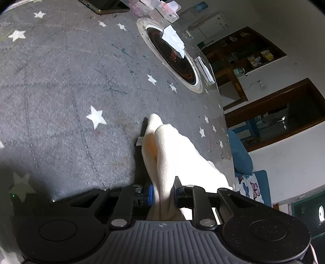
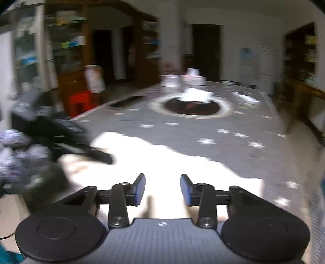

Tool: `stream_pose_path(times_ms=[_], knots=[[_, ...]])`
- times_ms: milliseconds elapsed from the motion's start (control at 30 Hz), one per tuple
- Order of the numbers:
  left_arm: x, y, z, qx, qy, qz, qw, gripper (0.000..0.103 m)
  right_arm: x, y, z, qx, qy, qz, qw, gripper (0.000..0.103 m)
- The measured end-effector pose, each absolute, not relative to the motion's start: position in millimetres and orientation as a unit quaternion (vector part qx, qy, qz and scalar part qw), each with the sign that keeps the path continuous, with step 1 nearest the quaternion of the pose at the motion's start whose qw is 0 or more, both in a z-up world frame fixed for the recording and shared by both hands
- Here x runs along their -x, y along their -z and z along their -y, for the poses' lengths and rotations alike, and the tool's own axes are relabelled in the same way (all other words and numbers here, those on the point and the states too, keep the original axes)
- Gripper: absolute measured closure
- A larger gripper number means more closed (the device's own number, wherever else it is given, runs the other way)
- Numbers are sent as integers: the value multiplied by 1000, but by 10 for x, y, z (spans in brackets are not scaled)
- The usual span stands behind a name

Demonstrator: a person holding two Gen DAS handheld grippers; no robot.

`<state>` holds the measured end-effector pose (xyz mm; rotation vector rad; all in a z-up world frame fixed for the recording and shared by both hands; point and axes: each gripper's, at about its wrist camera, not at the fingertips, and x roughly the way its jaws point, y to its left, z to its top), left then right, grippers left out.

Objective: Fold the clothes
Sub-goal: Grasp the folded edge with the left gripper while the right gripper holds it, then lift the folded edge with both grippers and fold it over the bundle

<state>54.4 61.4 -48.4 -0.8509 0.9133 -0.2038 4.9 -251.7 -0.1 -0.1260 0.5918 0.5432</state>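
A cream-white garment (image 1: 168, 154) lies on the grey star-patterned tablecloth (image 1: 61, 81). A bunched fold of it rises between the blue pads of my left gripper (image 1: 163, 188), which is shut on it. In the blurred right wrist view the garment (image 2: 162, 158) spreads bright across the near part of the table. My right gripper (image 2: 163, 182) hovers just over it, open, with nothing pinched between its pads. The left gripper (image 2: 97, 156) shows there as a dark shape at the garment's left edge, held by a hand in a patterned glove or sleeve (image 2: 18, 158).
A round black hob plate (image 1: 172, 58) (image 2: 191, 106) is set into the table further out, with white tissue (image 1: 172, 37) (image 2: 196, 95) on it. A phone (image 1: 109, 7) and small boxes (image 2: 182, 80) sit at the far end. A red stool (image 2: 81, 101) stands left of the table.
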Motion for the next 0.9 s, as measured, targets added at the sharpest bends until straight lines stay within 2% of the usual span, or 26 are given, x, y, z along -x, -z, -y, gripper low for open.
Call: stream_pose_path(times_ms=[100, 233, 467, 600, 667, 733, 900], knots=[[-551, 472, -620, 391, 94, -425, 811, 83, -178, 47, 2745, 37, -218, -299, 928, 57], [-553, 464, -642, 389, 91, -424, 813, 83, -327, 144, 2969, 19, -177, -306, 935, 51], [-553, 447, -677, 378, 90, -422, 819, 83, -491, 347, 3160, -36, -157, -326, 931, 49], [-557, 445, -687, 374, 91, -420, 822, 83, -518, 387, 3131, -49, -166, -329, 928, 50], [-558, 442, -696, 372, 90, -419, 823, 83, -525, 393, 3116, -56, -170, -328, 927, 57], [-561, 439, -708, 371, 90, -419, 824, 83, -529, 393, 3118, -64, -173, -326, 927, 68], [-581, 421, -744, 364, 91, -419, 827, 83, -548, 396, 3230, -107, -160, -325, 926, 67]])
